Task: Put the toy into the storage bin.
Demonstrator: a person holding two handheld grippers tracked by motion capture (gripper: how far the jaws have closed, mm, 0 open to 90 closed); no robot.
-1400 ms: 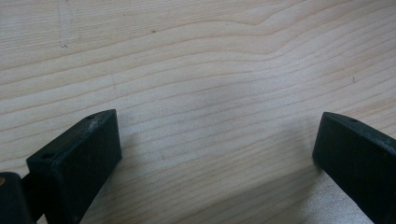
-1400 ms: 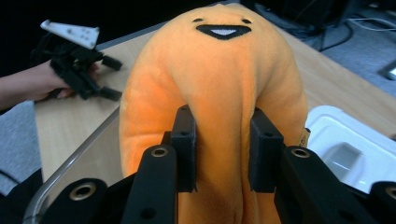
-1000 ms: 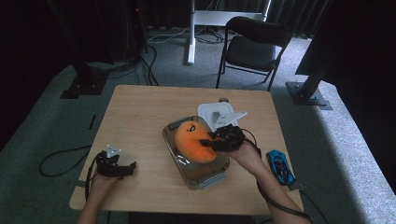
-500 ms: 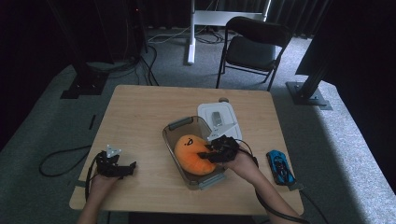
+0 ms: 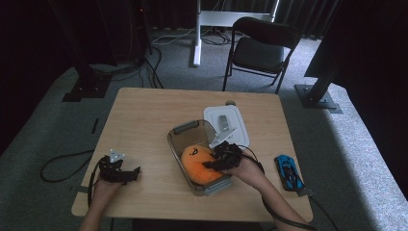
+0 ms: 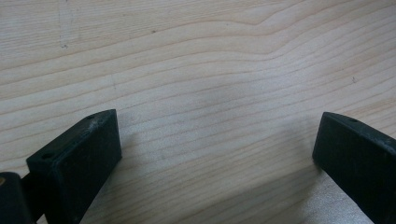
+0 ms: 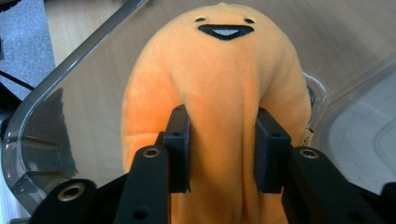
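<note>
The high view looks forward and down on the whole bench (image 5: pixel 144 110) from the person's side. The left gripper view sits close over bare bench wood (image 6: pixel 210 70). The right gripper view, very near, faces the orange plush (image 7: pixel 219 93) in the clear bin (image 7: pixel 56 135), which the high view shares.

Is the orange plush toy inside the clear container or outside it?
Inside. The orange plush toy lies within the clear container, whose walls curve around it; the right gripper pinches a fold of it.
</note>
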